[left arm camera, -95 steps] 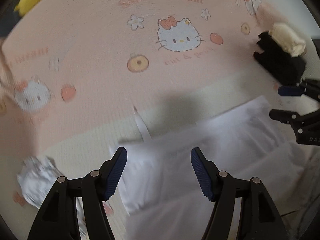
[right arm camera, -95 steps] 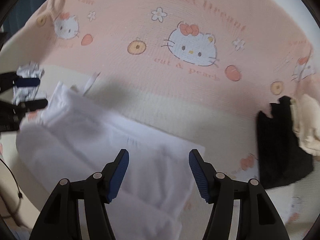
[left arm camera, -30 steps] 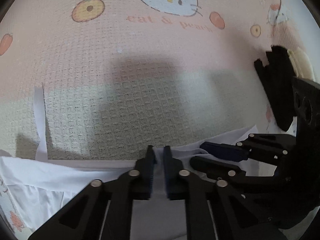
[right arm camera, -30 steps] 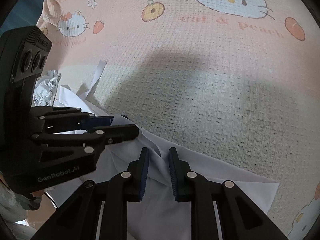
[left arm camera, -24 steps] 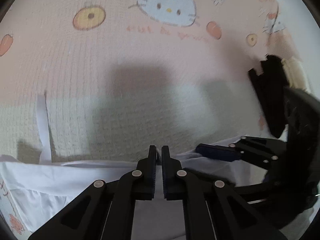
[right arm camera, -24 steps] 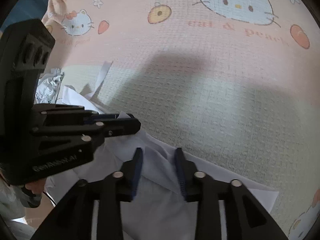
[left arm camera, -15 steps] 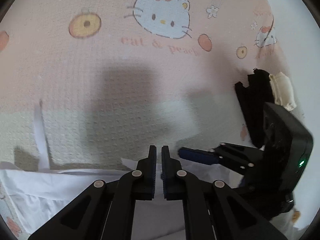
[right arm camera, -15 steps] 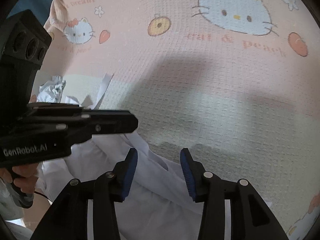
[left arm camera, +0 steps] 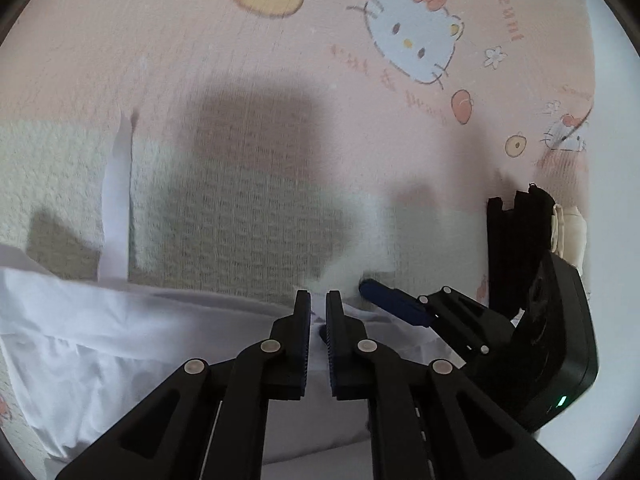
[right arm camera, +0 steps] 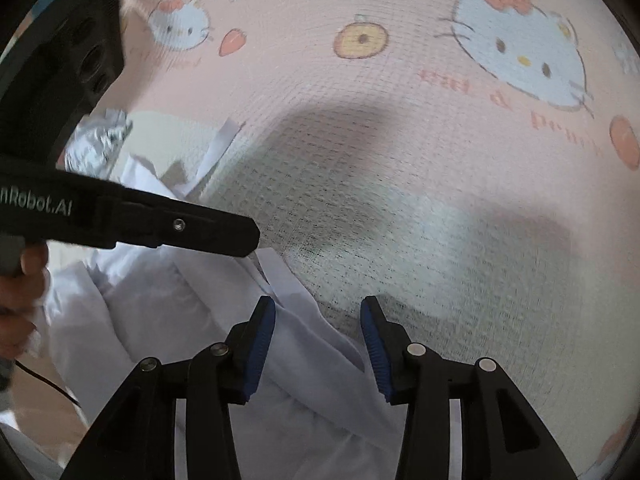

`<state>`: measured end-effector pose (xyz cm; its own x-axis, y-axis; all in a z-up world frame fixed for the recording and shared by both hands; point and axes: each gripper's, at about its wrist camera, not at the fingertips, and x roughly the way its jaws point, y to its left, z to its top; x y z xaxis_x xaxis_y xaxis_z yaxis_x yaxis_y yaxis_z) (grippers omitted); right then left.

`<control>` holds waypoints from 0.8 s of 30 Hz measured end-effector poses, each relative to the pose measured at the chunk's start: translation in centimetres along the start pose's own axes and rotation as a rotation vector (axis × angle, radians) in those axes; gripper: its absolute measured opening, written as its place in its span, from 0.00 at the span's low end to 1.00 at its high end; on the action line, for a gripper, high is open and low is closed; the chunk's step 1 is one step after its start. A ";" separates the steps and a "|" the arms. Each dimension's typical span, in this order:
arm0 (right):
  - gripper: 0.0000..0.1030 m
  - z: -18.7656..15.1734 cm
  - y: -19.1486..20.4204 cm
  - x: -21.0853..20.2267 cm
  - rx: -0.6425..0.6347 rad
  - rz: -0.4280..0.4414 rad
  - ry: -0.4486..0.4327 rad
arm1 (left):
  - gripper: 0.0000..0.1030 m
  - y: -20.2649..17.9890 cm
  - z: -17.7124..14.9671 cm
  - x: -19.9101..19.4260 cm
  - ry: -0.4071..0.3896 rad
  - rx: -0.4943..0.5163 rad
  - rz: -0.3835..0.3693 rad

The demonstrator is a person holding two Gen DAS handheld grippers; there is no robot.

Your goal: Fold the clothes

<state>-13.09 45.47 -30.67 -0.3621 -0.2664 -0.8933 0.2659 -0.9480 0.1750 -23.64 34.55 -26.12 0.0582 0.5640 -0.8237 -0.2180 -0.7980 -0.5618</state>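
A pink blanket (left arm camera: 168, 64) printed with cartoon cats, oranges and lettering covers the bed and fills both views; a pale cream band (right arm camera: 400, 248) of its weave runs across the middle, crossed by dark shadows.

On that band, toward the near edge of the bed, lies the white garment (left arm camera: 120, 340), rumpled, with a narrow white strip (left arm camera: 116, 196) of it reaching up over the blanket. The left wrist view shows its long upper edge running sideways; the right wrist view shows a folded flap (right arm camera: 312, 344) of it instead.

Only the left wrist view shows the black folded clothing (left arm camera: 516, 248) near the bed's right edge, with a cream piece (left arm camera: 570, 232) just beside it. Only the right wrist view shows a crumpled grey-and-white cloth (right arm camera: 100, 140) near the bed's left edge, partly hidden behind the other tool's body, and a hand (right arm camera: 20, 300) gripping that tool's handle.

The left gripper (left arm camera: 318, 304) has its jaws pinched together on the white garment's upper edge. The right gripper (right arm camera: 318, 312) has its jaws parted, with the folded flap lying between them and touching neither pad. In each view the other tool crosses part of the garment.
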 end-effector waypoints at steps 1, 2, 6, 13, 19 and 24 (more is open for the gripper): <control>0.42 -0.1 0.2 0.1 -0.014 -0.014 0.000 | 0.06 -0.1 0.0 0.1 0.002 -0.002 -0.002; 0.41 -0.2 0.4 0.1 -0.025 -0.030 0.001 | 0.06 -0.1 0.0 0.2 0.003 -0.004 -0.003; 0.08 0.1 -0.1 0.1 0.017 -0.063 -0.014 | 0.06 -0.1 0.3 0.6 0.000 -0.021 -0.023; 0.02 0.1 -2.0 -1.1 0.117 -0.002 -0.066 | 0.06 -0.4 0.1 1.1 0.016 -0.024 0.025; 0.02 -0.1 -4.1 -1.6 0.178 0.004 -0.069 | 0.07 -0.3 0.3 2.0 0.050 -0.053 0.016; 0.02 -0.9 -6.0 -3.4 0.241 0.028 -0.118 | 0.07 0.5 -0.2 2.6 0.035 -0.105 0.016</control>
<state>-12.61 52.20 -29.05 -0.4627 -0.2981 -0.8348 0.0620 -0.9503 0.3050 -23.35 35.60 -28.57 0.0903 0.5447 -0.8338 -0.1157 -0.8258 -0.5520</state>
